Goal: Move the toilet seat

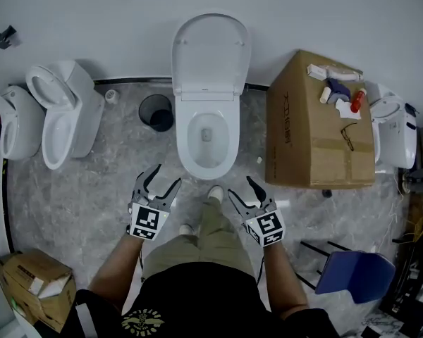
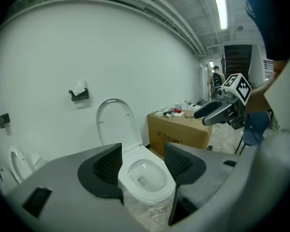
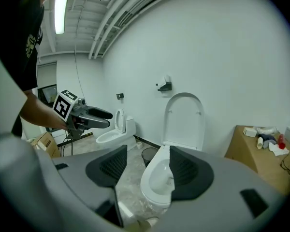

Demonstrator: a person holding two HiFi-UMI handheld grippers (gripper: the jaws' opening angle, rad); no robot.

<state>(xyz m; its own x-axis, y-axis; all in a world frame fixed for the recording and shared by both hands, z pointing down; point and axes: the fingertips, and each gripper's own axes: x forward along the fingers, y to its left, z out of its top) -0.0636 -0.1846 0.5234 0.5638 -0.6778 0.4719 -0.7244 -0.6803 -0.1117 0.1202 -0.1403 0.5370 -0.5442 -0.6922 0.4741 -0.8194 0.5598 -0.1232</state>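
While the person stands on the grey mottled floor [image 1: 92, 196] facing the toilet, the left gripper [image 1: 166, 176] and the right gripper [image 1: 240, 186] hover on either side of the legs. Each has its jaws spread apart with nothing gripped between them. Just ahead of both tips lies the white bowl [image 1: 185, 143], uncovered and touched by neither tool. Beyond it the toilet seat lid [image 1: 210, 51] stands raised, leaning back against the white wall [image 1: 92, 20], well apart from the grippers. A black bin [image 1: 156, 112] sits left of the bowl, and a cardboard box [image 1: 317, 129] sits right of it.
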